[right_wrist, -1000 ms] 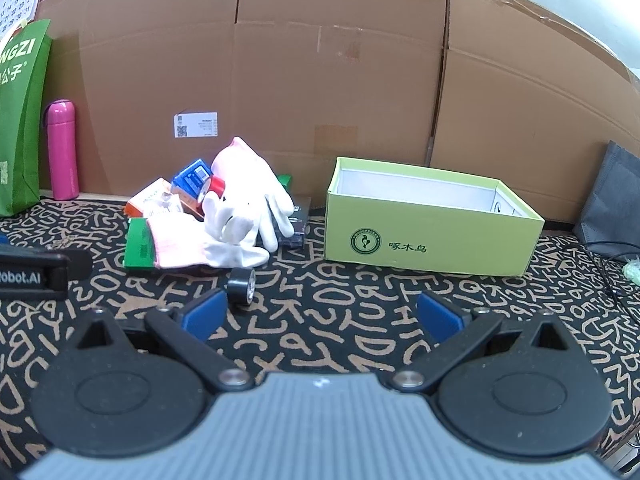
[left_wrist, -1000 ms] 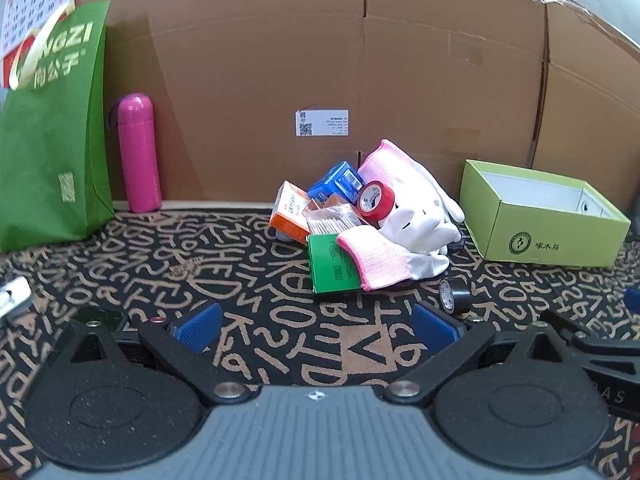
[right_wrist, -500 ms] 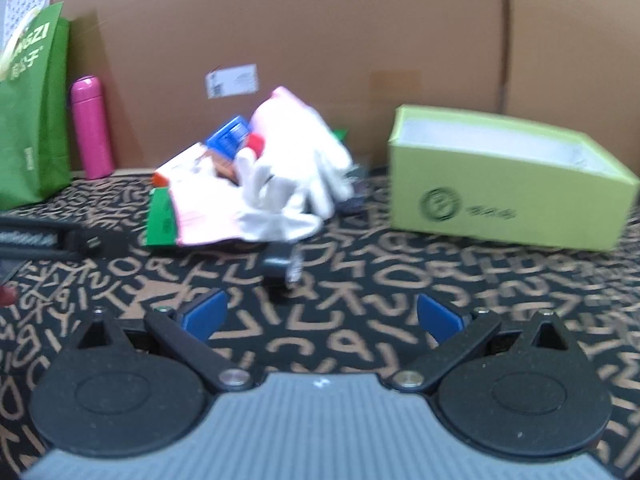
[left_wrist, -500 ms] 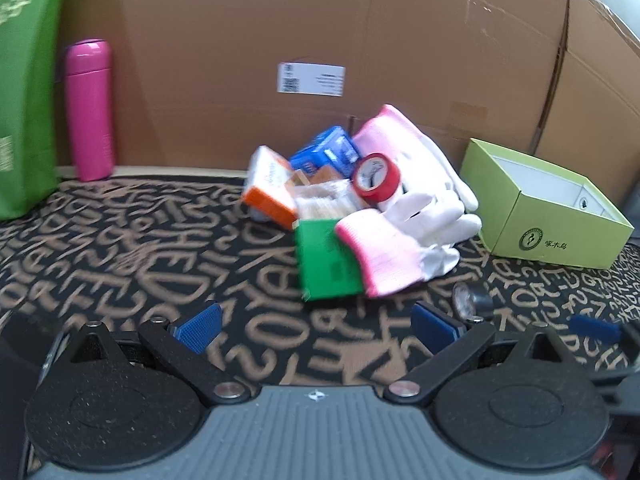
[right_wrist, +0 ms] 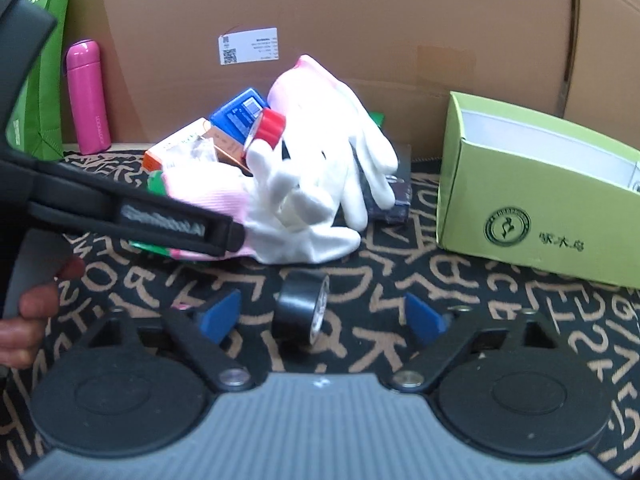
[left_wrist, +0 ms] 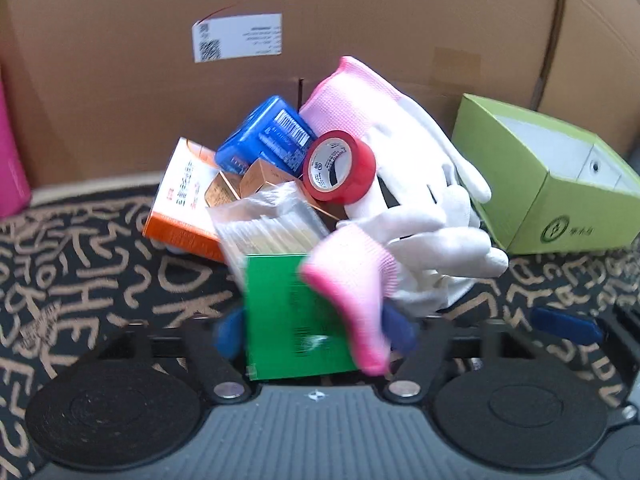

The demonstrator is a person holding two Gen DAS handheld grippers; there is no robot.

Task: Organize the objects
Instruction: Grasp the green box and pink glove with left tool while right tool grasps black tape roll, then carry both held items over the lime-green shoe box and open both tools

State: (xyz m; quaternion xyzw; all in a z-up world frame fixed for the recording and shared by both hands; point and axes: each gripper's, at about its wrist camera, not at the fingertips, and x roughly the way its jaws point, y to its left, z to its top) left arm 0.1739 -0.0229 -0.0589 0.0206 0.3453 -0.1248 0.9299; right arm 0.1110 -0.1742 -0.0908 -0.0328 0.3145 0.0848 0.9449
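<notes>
Now the left gripper [left_wrist: 316,330] fingers are closing around the green box [left_wrist: 290,316] and pink glove cuff [left_wrist: 352,292], not yet pressing. Right gripper [right_wrist: 322,314] fingers are closing with the black tape roll [right_wrist: 302,310] between them, just before the glove pile [right_wrist: 320,184]; the lime box [right_wrist: 536,200] stands right of it.

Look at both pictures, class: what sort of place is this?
Probably a makeshift indoor work or storage corner, not a tidy home room: large cardboard sheets form the backdrop, a letter-patterned cloth covers the surface, and an open green box stands beside piled oddments.
</notes>
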